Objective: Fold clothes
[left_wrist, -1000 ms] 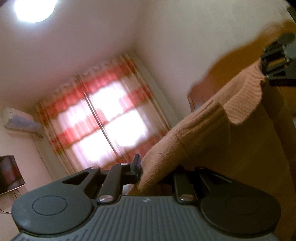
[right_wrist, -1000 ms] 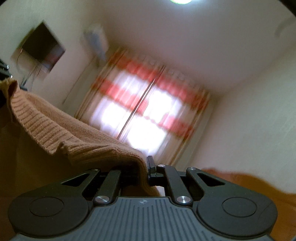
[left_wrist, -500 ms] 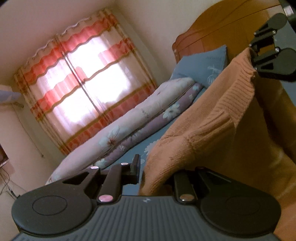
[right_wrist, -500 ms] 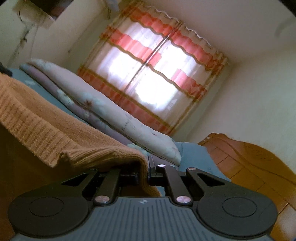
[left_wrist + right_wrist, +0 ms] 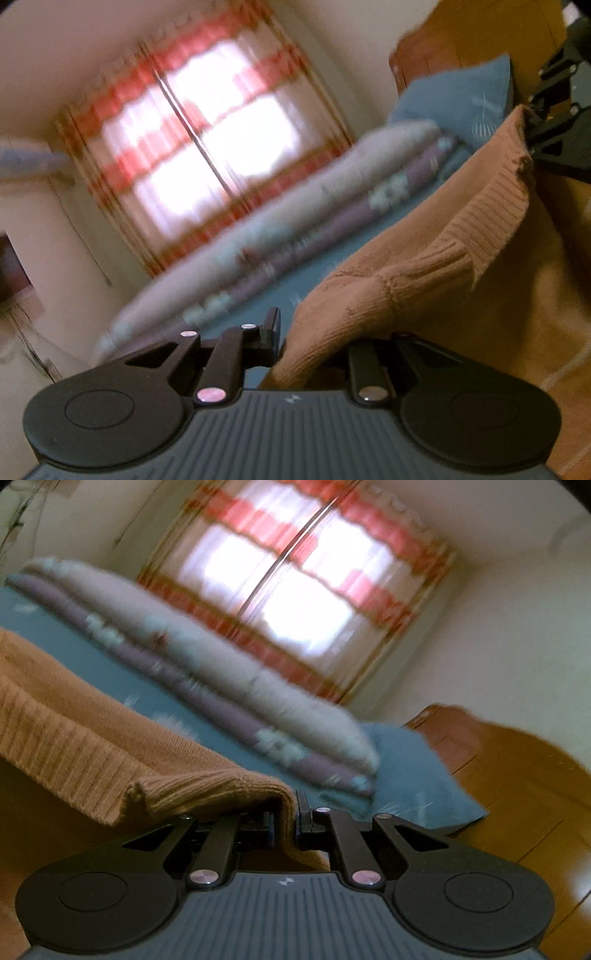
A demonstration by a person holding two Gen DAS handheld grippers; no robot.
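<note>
1. Hand-held gripper on your left is clenched on one end of the orange-brown ribbed knit sweater; the right hand-held gripper is clamped tight on the other end of the same edge.
2. You have the sweater strung between the two, up off the blue bed sheet, its body hanging below out of view.
3. My guess is you are laying it down to fold. Keep both grips level and the edge taut so it lands flat, near the bed's front edge.
4. Let the hanging part touch the sheet first, then draw back and lower the top edge.
5. Knit this thick is soft and stretchy; pulling hard will distort the ribbing.
6. Stay clear of the rolled floral quilt along the bed's far edge and the blue pillow by the wooden headboard.
</note>
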